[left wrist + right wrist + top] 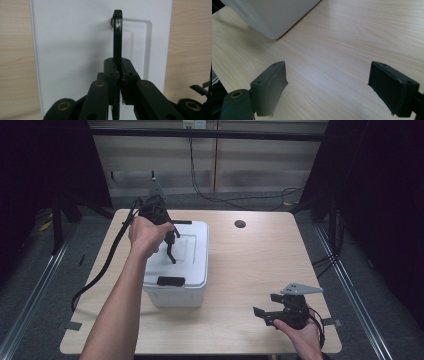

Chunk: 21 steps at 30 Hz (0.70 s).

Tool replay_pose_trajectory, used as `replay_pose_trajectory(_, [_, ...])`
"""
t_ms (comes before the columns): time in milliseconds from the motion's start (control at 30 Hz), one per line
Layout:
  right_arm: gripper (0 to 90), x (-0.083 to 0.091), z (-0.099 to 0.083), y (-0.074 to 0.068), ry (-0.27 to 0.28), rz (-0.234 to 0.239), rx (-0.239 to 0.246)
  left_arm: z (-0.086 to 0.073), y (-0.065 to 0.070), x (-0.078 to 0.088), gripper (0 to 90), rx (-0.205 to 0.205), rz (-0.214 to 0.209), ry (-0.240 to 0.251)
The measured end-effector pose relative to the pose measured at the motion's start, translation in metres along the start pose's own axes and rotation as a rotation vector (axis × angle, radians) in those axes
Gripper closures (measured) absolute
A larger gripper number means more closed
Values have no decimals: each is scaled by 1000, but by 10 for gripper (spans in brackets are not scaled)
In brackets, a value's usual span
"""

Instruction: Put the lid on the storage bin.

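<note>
- Pale wood surface [250,270], dark room around.
- Left gripper [117,75]: jaws clamped on the black handle [117,37] of the white box [177,270], which sits left of centre.
- Right gripper [327,87]: jaws wide apart and empty, resting near the front edge.
- Step, likely: raising the handle; next needs a steady upward pull.

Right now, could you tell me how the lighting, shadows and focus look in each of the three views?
High view: surroundings are dark and the table evenly lit, with soft shadows on the white box. Left gripper view: the left gripper looks nearly black around the black handle, which shadows the lid. Right gripper view: the right gripper has slightly soft jaw edges; the wood grain looks sharp.
</note>
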State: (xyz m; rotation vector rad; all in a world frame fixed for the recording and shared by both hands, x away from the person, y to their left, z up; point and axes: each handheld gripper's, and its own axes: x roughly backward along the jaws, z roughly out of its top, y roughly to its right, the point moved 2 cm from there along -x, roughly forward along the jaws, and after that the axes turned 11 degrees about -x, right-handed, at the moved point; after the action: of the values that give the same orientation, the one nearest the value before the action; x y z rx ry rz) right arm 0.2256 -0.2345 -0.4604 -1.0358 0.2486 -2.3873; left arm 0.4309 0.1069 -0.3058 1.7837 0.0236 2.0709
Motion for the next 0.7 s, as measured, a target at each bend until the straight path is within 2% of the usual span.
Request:
replay_pose_trajectory(167, [145, 0, 0, 0, -3, 1, 1, 0, 0, -5, 850, 14, 1, 5])
replay_pose_trajectory(200, [145, 0, 0, 0, -3, 0, 1, 0, -1, -5, 851, 0, 0, -9])
replay_pose_trajectory(233, [146, 0, 0, 0, -2, 2, 3, 0, 0, -5, 850, 14, 4, 2])
replay_pose_trajectory(333, [145, 0, 0, 0, -5, 0, -1, -1, -4, -6, 851, 4, 0, -13])
replay_pose_trajectory(433, [146, 0, 0, 0, -8, -1, -1, -2, -5, -9, 850, 30, -2, -3])
replay_pose_trajectory(500, [145, 0, 0, 0, -8, 0, 0, -2, -5, -10, 850, 19, 1, -14])
replay_pose_trajectory(533, [145, -1, 0, 0, -9, -2, -1, -2, -5, -11, 850, 29, 6, -5])
replay_pose_trajectory(700, [145, 0, 0, 0, -9, -2, -2, -2, -5, -12, 850, 17, 7, -12])
